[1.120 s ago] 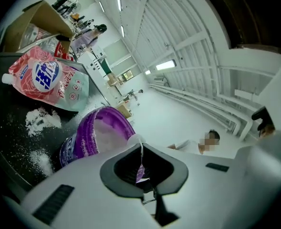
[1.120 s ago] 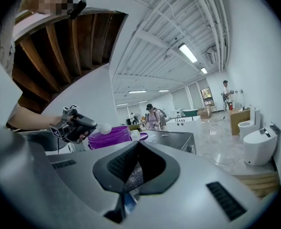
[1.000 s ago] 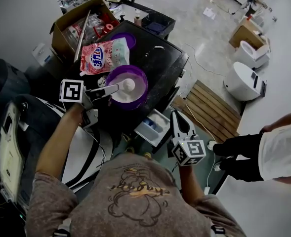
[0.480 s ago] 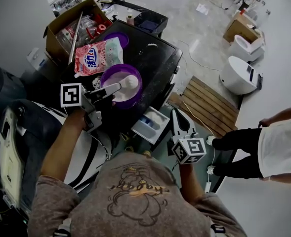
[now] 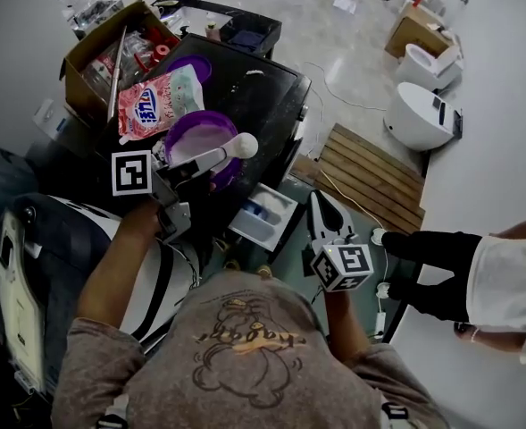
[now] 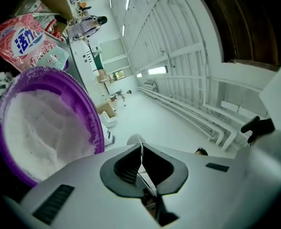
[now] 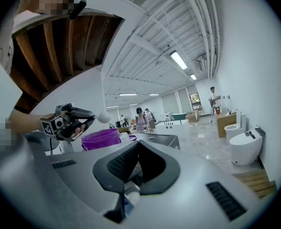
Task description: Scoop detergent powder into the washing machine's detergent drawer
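Left gripper (image 5: 212,156) clamped on white scoop (image 5: 243,145), scoop head above purple bowl (image 5: 184,128) rim, right gripper (image 5: 321,206) closed, empty, well apart from bowl.

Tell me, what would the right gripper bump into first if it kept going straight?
Probably the washing machine, near its front edge beside the open detergent drawer. The right gripper points at it with nothing between, though depth is hard to judge.
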Tool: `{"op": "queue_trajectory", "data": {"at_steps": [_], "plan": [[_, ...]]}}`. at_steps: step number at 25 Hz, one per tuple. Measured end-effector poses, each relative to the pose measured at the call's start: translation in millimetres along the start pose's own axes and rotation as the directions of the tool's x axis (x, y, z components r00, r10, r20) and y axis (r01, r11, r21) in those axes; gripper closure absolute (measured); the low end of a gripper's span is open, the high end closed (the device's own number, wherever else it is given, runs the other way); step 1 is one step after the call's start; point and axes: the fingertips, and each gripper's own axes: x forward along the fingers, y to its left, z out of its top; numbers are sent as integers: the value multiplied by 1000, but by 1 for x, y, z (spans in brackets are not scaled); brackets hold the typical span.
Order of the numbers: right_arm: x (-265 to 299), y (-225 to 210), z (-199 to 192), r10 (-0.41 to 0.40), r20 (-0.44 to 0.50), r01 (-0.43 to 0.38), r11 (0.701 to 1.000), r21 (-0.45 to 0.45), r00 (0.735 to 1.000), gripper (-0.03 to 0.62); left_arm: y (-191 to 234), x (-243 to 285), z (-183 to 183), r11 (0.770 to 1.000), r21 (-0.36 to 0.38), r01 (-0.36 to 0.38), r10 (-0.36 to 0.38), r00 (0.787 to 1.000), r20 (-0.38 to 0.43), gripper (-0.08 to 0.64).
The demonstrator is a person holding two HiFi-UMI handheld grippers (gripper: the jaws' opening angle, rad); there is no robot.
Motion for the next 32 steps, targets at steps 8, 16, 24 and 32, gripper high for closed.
{"op": "queue_trajectory", "data": {"at_steps": [8, 16, 24, 32], "plan": [[-25, -12, -2, -56, 10, 56, 998, 4, 998, 591, -5, 22, -31, 1000, -2, 12, -12, 998, -69, 535], [-47, -22, -11, -87, 11, 87, 996, 11, 996, 590, 5, 33, -65, 1000, 2, -29, 29, 994, -108, 535], [-61, -23, -15, -106, 10, 106, 994, 10, 994, 589, 19, 35, -96, 996, -34, -80, 74, 988, -134, 535], [-75, -22, -23, -121, -3, 121, 993, 14, 993, 591, 34, 39, -115, 993, 114, -15, 35, 984, -176, 535]]}}
